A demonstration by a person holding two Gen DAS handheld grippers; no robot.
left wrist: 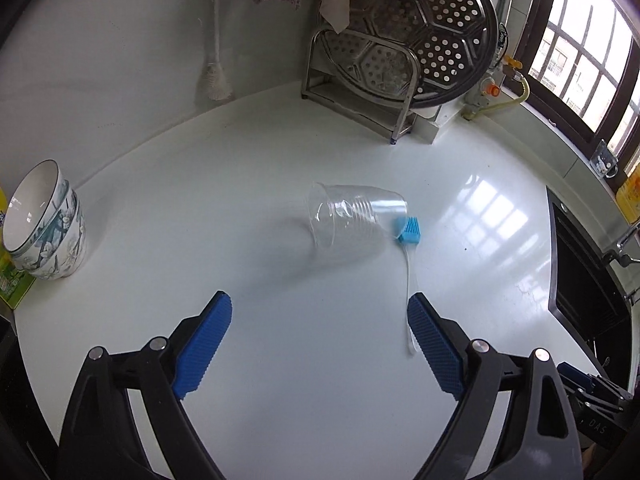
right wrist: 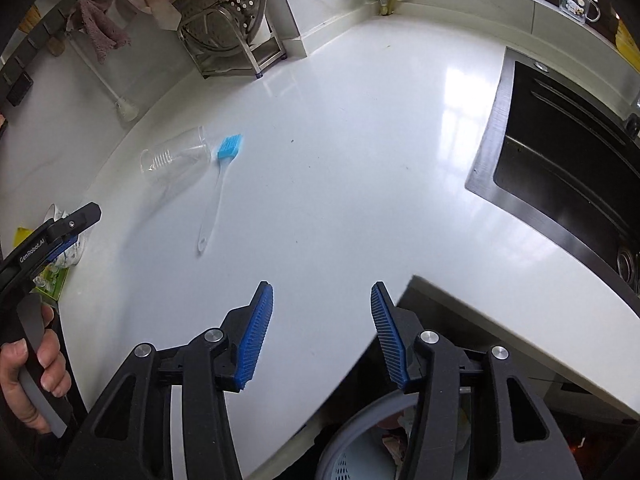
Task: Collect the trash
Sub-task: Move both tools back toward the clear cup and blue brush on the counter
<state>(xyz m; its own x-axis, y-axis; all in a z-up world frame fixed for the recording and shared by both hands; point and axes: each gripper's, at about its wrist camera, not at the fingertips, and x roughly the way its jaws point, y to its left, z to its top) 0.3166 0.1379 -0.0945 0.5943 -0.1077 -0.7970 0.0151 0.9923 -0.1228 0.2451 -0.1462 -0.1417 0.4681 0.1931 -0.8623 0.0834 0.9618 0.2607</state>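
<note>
A clear plastic cup (left wrist: 352, 216) lies on its side on the white counter (left wrist: 280, 360), with its mouth to the left. A blue silicone brush (left wrist: 408, 232) with a clear handle touches the cup's base. My left gripper (left wrist: 319, 298) hovers just short of the cup, open and empty. The brush handle runs past its right finger. In the right wrist view the cup (right wrist: 172, 158) and brush (right wrist: 228, 146) lie far off to the upper left. My right gripper (right wrist: 321, 286) stands open and empty over the counter's front edge. Below it is a grey bin (right wrist: 360, 428) with scraps inside.
Stacked patterned bowls (left wrist: 48, 224) stand at the left beside a green packet (left wrist: 12, 284). A metal rack with a perforated steamer tray (left wrist: 400, 60) stands at the back. A black sink (right wrist: 560, 160) lies at the right. A hand (right wrist: 32, 380) grips the left tool's handle.
</note>
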